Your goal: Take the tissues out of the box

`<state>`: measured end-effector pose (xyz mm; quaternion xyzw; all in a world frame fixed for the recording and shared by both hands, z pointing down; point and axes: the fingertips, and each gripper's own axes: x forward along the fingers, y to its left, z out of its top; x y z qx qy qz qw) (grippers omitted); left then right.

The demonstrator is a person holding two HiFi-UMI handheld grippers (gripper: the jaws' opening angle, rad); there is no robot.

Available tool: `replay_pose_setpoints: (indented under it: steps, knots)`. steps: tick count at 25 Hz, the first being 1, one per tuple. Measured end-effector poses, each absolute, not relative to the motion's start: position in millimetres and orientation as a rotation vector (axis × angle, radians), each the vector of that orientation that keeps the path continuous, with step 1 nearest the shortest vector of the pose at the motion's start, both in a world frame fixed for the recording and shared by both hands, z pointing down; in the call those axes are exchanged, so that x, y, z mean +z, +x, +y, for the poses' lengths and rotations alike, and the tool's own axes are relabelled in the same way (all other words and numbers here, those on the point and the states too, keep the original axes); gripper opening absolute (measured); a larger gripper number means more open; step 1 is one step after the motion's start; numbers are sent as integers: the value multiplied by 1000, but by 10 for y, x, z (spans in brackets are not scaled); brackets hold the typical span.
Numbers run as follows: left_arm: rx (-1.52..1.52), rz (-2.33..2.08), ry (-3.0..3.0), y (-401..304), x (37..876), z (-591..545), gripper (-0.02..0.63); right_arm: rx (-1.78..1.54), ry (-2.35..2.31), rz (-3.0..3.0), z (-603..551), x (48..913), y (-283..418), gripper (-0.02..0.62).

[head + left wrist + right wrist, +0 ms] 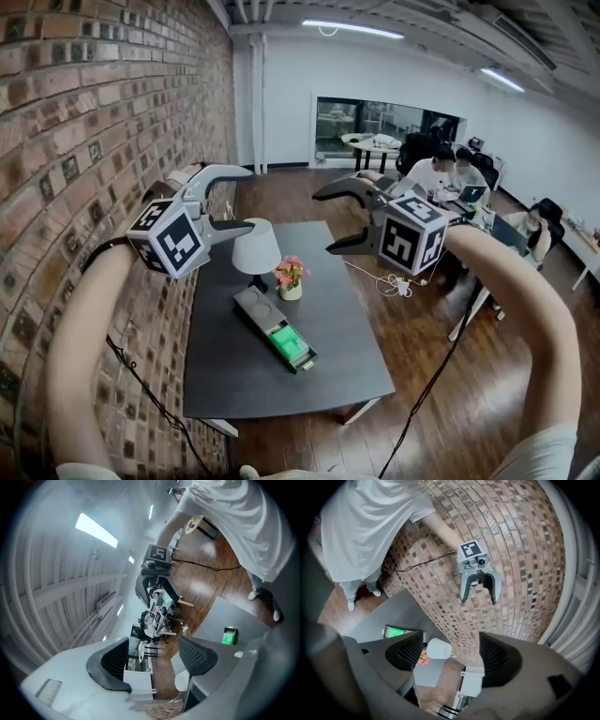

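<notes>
Tissues look to be the bright green pack (pixel 289 343) sitting in the near end of a long, dark box (pixel 259 307). The far part of the box is grey and shows two round shapes. It lies slantwise around the middle of the dark table (pixel 361 328), with its green end toward the near edge. A small pot of pink flowers (pixel 290 277) and a white lamp (pixel 256 247) stand just beyond its far end. You hold your left gripper (pixel 246 199) up beside the brick wall (pixel 94 103), well above the table, its jaws apart and empty. Your right gripper (pixel 322 224) hangs about level with it, facing it, jaws spread wide with only air between them. Both are well apart from the box.
</notes>
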<state>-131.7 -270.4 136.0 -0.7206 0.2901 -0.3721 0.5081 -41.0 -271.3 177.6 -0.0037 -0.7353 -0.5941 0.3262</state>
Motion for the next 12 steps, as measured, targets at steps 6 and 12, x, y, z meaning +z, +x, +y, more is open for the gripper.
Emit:
replay_pose_setpoints:
  steps: [6, 12]
  knots:
    - [-908, 668, -1796, -1248, 1805, -2706, 337, -1497, -31, -1987, -2714, 2202, -436, 390]
    - [-889, 663, -1866, -1262, 2210, -2675, 337, -1436, -24, -2058, -2775, 2552, -531, 390]
